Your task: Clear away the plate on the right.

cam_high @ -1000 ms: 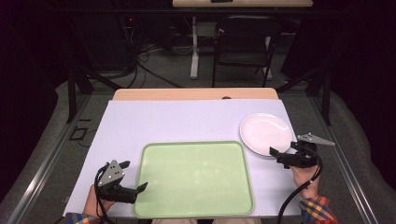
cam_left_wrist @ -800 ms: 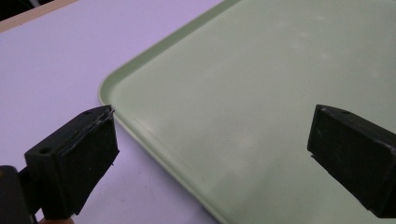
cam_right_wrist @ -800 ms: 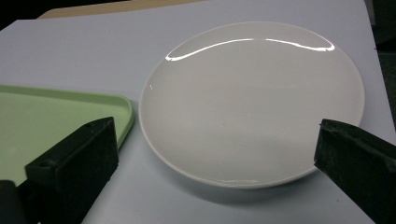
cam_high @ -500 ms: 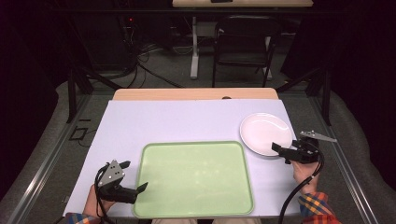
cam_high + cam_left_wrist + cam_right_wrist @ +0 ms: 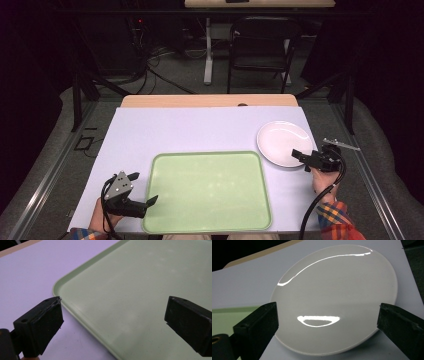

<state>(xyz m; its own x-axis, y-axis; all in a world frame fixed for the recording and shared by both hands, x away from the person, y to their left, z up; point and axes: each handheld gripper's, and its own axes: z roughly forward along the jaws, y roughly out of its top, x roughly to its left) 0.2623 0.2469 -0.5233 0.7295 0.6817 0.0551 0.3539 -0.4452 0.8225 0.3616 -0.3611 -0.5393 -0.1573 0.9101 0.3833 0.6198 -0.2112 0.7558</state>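
Plate [image 5: 282,142], white and round, lies on the right side of the counter [image 5: 200,130], just beside the tray's far right corner.

— Surface?

— Glossy, glazed look, shallow dish with a smooth raised rim; light streaks reflect across it in the right gripper view [image 5: 337,297].

— Right hand-held gripper [image 5: 304,159]?

— Jaws spread wide at the plate's near edge; touching or not, I cannot tell. Blocky black pads, matte.

— Tray [image 5: 210,190]?

— Pale green, rectangular, rounded corners, low lip, faintly scuffed matte finish. Nothing on it.

— Left hand-held gripper [image 5: 142,190]?

— Also open, at the tray's near left corner; one jaw above the lavender counter sheet, the other above the tray floor [image 5: 140,302].
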